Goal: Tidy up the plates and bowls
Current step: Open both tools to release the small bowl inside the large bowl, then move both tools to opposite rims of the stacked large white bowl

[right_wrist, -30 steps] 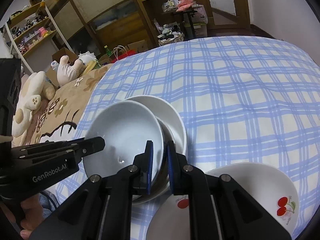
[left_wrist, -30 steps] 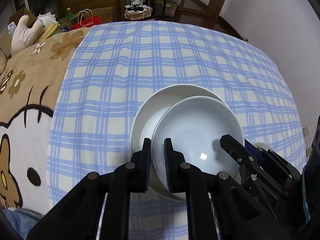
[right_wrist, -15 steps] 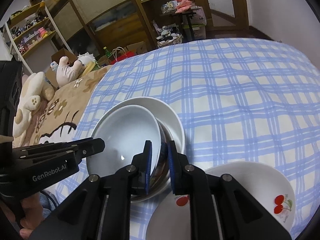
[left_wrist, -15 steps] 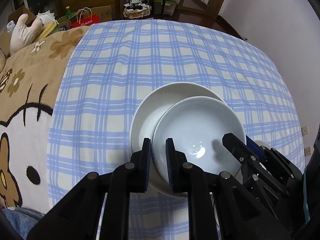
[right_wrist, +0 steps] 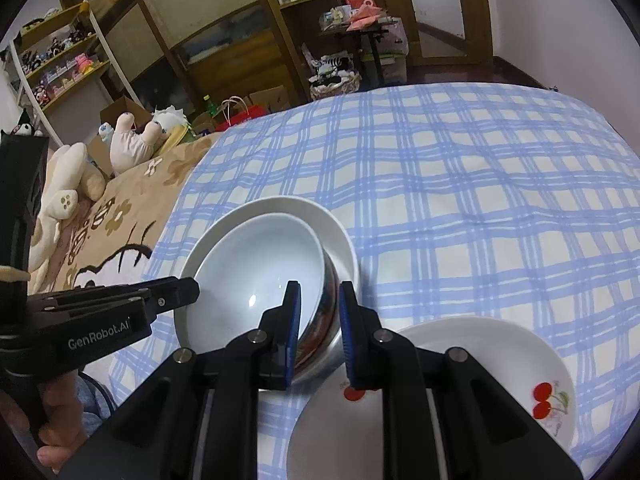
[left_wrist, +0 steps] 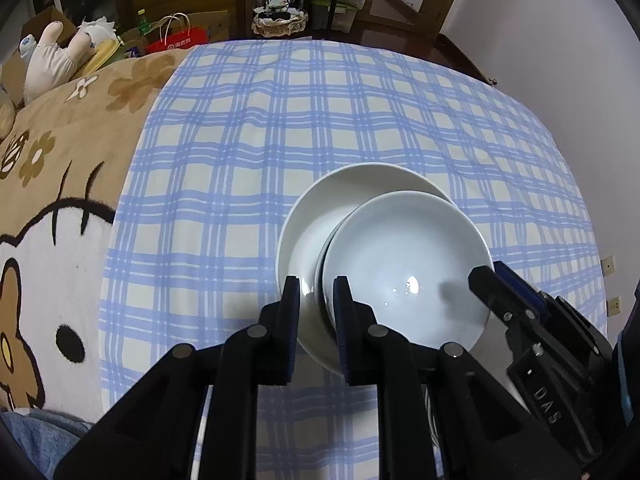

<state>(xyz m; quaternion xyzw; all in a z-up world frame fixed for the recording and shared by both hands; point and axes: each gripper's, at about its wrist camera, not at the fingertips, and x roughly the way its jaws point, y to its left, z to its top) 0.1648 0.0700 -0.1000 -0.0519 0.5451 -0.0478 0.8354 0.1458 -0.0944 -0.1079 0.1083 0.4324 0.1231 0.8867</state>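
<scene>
both jaws stand narrowly parted astride the rim of the white bowl (left_wrist: 404, 268), the left gripper (left_wrist: 316, 300) at its left edge, the right gripper (right_wrist: 316, 308) at its right; whether they pinch it i cannot tell. the bowl sits inside the larger bowl (left_wrist: 320, 216) on the checked bed sheet (left_wrist: 280, 120). nesting looks nearly done; next, let go and fetch the cherry plate (right_wrist: 480, 360) beside it.

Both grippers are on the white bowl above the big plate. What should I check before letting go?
1. Bowl over big plate: ok, though off-centre.
2. Bowl seated flat: cannot tell.
3. Left gripper straddles the rim: ok.
4. Right gripper straddles the rim: ok.
5. Cherry plate apart from the stack: cannot tell, the right gripper hides the gap.
</scene>
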